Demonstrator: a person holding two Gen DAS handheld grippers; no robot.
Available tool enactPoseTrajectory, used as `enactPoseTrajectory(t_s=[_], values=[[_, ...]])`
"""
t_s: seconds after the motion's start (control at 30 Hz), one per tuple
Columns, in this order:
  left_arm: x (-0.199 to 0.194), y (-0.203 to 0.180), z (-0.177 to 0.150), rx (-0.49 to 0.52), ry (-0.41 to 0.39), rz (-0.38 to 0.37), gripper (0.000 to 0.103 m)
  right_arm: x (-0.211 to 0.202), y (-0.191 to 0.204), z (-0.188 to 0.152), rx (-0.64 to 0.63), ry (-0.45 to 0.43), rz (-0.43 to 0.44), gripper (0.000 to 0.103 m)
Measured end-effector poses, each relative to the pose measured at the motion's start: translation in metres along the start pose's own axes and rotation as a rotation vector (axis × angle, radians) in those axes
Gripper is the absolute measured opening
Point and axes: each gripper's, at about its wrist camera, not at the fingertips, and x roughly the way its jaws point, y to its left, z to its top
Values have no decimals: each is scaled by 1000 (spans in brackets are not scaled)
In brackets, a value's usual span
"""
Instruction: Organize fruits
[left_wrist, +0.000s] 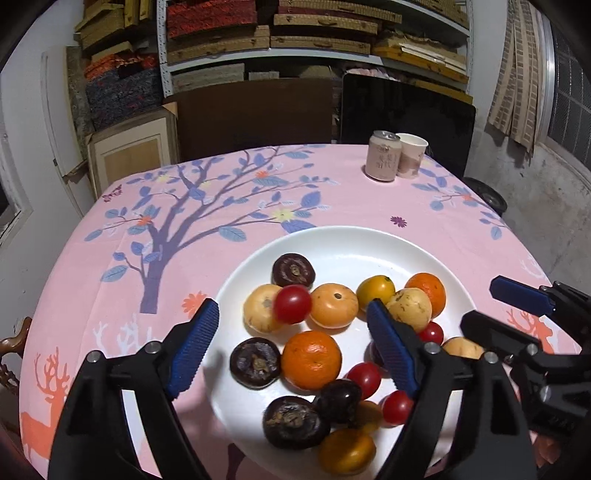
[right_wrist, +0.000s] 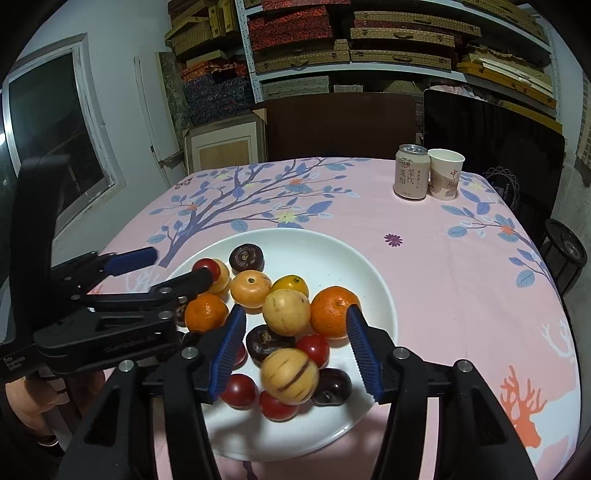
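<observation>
A white plate (left_wrist: 332, 238) (right_wrist: 295, 240) on the pink tablecloth holds oranges, yellow fruits, dark purple fruits and red cherry tomatoes. My left gripper (left_wrist: 291, 334) is open over the plate's left half. A blurred red cherry tomato (left_wrist: 291, 304) lies between its blue pads without touching either. My right gripper (right_wrist: 295, 354) is open over the plate's near side. A blurred pale yellow striped fruit (right_wrist: 290, 376) sits loose between its fingers, clear of both pads. Each gripper also shows in the other's view: the right gripper (left_wrist: 480, 304) by the plate's right rim, the left gripper (right_wrist: 181, 264) at its left rim.
A drink can (left_wrist: 383, 157) (right_wrist: 412, 172) and a paper cup (left_wrist: 412, 155) (right_wrist: 445, 173) stand at the table's far right. A dark chair back (right_wrist: 491, 147) rises behind them. Shelves of boxes fill the back wall. A hand (right_wrist: 22, 406) holds the left gripper.
</observation>
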Motion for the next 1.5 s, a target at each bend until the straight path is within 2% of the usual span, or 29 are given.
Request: enactPoseTrajectory(t_s=[0.07, 0.17, 0.37, 0.53, 0.87, 1.07, 1.13, 1.23, 1.3, 1.43, 1.5], values=[[-8, 4, -3, -13, 5, -13, 81, -7, -2, -2, 10, -3, 3, 57], [-23, 8, -14, -13, -8, -6, 87, -18, -2, -9, 8, -3, 7, 57], [-47, 7, -47, 15, 2, -1, 87, -32, 0, -25, 26, 13, 14, 58], [-68, 7, -75, 44, -12, 45, 88, -40, 10, -43, 11, 24, 2, 58], [-118, 19, -104, -10, -53, 87, 92, -76, 20, -78, 19, 17, -4, 58], [-156, 19, -125, -15, -69, 82, 95, -115, 27, -94, 16, -8, -26, 68], [-176, 18, -137, -12, -84, 84, 98, -132, 33, -102, 7, -27, -40, 82], [-203, 18, -153, -19, -97, 79, 98, -157, 41, -114, 2, -55, -57, 96], [-221, 17, -164, -21, -97, 84, 98, -173, 44, -123, 6, -70, -62, 99], [-258, 17, -188, -28, -107, 138, 98, -200, 50, -139, 16, -82, -71, 99], [-275, 16, -199, -23, -126, 139, 98, -211, 53, -147, 17, -87, -71, 99]])
